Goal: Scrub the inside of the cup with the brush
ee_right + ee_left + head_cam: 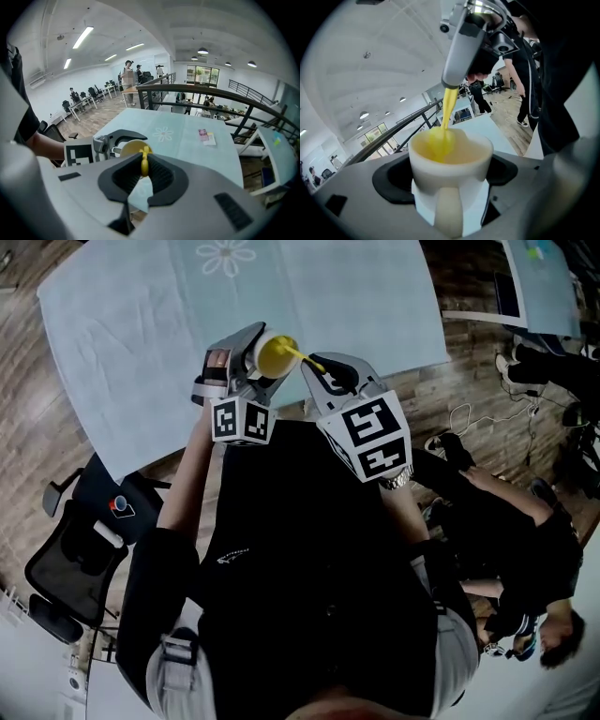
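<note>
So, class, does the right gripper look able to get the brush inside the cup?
Likely yes: the brush in the right gripper already sits inside the cup, held by the left gripper; nothing blocks its mouth.

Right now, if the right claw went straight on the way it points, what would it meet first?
Probably the white cup in the left claw, where its yellow brush dips in; depth is unclear.

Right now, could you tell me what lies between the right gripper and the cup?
Only the brush: its yellow handle runs from the right gripper into the cup, where its head sits. The head view shows this best.
</note>
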{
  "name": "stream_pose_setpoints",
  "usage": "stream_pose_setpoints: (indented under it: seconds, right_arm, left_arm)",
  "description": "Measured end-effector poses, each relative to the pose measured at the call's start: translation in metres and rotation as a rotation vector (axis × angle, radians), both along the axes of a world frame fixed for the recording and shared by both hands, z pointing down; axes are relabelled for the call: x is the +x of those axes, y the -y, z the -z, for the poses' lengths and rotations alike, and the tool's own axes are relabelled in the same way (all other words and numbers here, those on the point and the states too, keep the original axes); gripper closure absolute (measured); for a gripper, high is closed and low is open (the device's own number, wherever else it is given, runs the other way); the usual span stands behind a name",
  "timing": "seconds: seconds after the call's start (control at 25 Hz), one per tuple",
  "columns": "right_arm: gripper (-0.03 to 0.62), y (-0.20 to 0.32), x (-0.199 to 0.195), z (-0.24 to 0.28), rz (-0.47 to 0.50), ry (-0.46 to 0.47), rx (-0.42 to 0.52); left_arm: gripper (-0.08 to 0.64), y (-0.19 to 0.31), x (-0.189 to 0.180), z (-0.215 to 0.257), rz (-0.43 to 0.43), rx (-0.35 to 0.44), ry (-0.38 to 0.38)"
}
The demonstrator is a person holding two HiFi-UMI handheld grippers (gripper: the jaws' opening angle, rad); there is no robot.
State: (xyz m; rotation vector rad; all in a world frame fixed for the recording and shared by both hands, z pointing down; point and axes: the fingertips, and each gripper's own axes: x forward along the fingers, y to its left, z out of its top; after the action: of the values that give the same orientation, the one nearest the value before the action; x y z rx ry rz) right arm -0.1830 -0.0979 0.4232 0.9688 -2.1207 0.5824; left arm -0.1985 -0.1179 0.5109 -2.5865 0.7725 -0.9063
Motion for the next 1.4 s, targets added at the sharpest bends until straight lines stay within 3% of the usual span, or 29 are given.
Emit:
stream_pose_setpoints:
  seconds: [0.48, 0.72, 0.96, 1.16, 1.4]
  right_arm:
    - [0.552, -0.013, -0.017, -0.032, -0.020, -0.039, -0.106]
    - [0.554, -0.011, -0.027, -0.028, -0.039, 0.011, -0.086]
    - [0.552, 0.010, -0.006, -0.005, -0.247, 0.144, 0.011]
    - [0.552, 0.021, 0.025, 0.007, -0.386, 0.155, 0.074]
    - [0.552, 0.015, 0.047, 0.009, -0.460, 0.139, 0.085]
  left_arm:
    - [0.127, 0.021, -0.014, -0.021, 0.027, -0.062, -0.048]
    - [0.129, 0.028, -0.009, -0.030, 0.066, -0.108, -0.136]
    - [0.129, 0.052, -0.015, -0.055, 0.196, -0.224, -0.264]
    - [0.128, 0.074, -0.019, -0.089, 0.281, -0.280, -0.311]
    - [0.129, 0.102, -0.023, -0.120, 0.397, -0.349, -0.417]
